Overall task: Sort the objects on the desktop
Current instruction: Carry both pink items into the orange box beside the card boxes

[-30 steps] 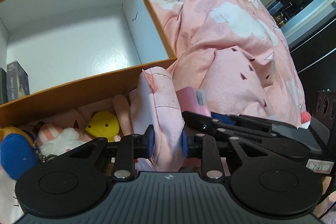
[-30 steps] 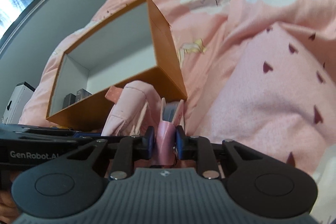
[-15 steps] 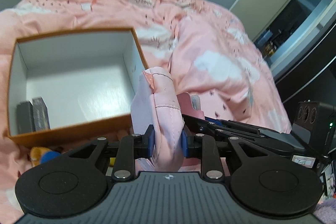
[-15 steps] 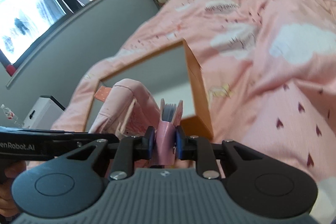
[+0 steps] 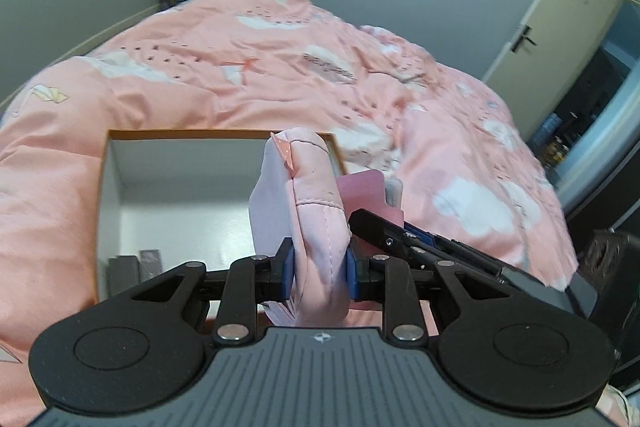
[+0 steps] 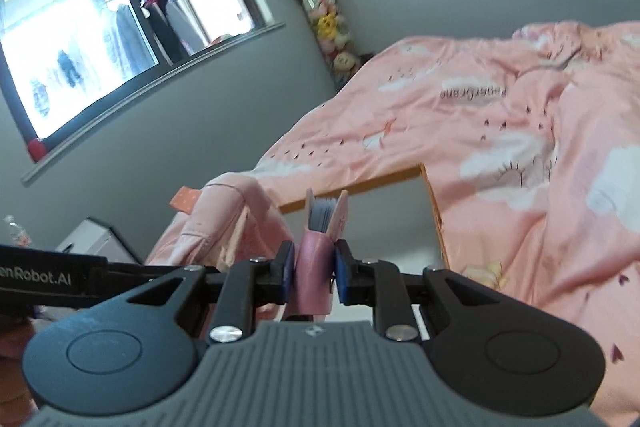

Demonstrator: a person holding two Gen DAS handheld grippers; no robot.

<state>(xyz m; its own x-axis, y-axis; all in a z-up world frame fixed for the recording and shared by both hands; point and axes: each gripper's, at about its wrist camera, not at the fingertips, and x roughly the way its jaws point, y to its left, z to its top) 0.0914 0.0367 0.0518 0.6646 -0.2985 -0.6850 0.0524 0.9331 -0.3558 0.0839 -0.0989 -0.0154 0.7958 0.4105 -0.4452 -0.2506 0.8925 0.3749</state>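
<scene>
My left gripper (image 5: 319, 267) is shut on a pink fabric pouch (image 5: 308, 211) and holds it up above the near edge of an orange box with a white inside (image 5: 180, 187). My right gripper (image 6: 314, 273) is shut on a small pink notebook (image 6: 320, 251), spine toward me, pages fanned at the top. The two grippers are side by side: the notebook (image 5: 364, 189) shows just right of the pouch in the left wrist view, and the pouch (image 6: 224, 223) shows left of the notebook in the right wrist view. Two dark flat items (image 5: 136, 263) lie in the box's near left corner.
The box (image 6: 434, 203) sits on a bed with a rumpled pink cloud-print quilt (image 5: 400, 87). A column of plush toys (image 6: 324, 23) stands in the far corner by grey walls. A window is on the left, a door (image 5: 560, 27) on the right.
Both grippers have risen and tilted up with their loads. The box has dropped lower in view, and the toys seen in front of it earlier are out of sight.
</scene>
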